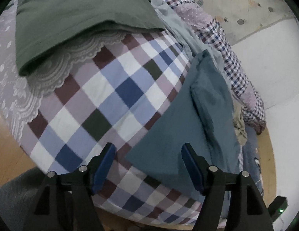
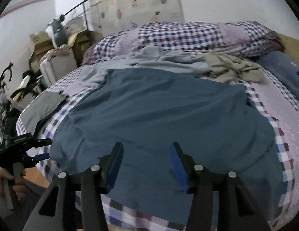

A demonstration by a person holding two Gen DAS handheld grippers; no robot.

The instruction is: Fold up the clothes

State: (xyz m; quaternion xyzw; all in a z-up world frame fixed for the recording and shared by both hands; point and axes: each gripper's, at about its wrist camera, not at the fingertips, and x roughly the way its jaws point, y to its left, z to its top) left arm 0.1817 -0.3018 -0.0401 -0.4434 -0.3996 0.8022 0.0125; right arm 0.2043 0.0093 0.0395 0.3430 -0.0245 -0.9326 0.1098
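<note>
Left wrist view:
Left gripper (image 1: 148,170): jaws spread wide, holding nothing, above the near edge of the bed.
Teal garment (image 1: 188,134): lies flat on the checked bedcover (image 1: 103,104), its corner between the fingertips.
Green cloth (image 1: 72,13): folded, lying on white lace (image 1: 58,65).

Right wrist view:
Right gripper (image 2: 146,165): jaws spread, empty, over the garment's near hem.
Teal garment (image 2: 159,107): spread across the bed.
Grey garment (image 2: 159,57) and beige garment (image 2: 232,67): crumpled beyond it, near the pillow (image 2: 188,34).
Left gripper (image 2: 40,150): at the left edge, held by a hand (image 2: 6,177), jaws parted.

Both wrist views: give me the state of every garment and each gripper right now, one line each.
Teal garment: spread flat on the checked bedspread, one side folded over.
Green garment: folded, set aside.
Light grey garment: crumpled, unfolded.
Beige garment: crumpled, unfolded.
Left gripper: open, empty.
Right gripper: open, empty, over the teal garment's near edge.
</note>
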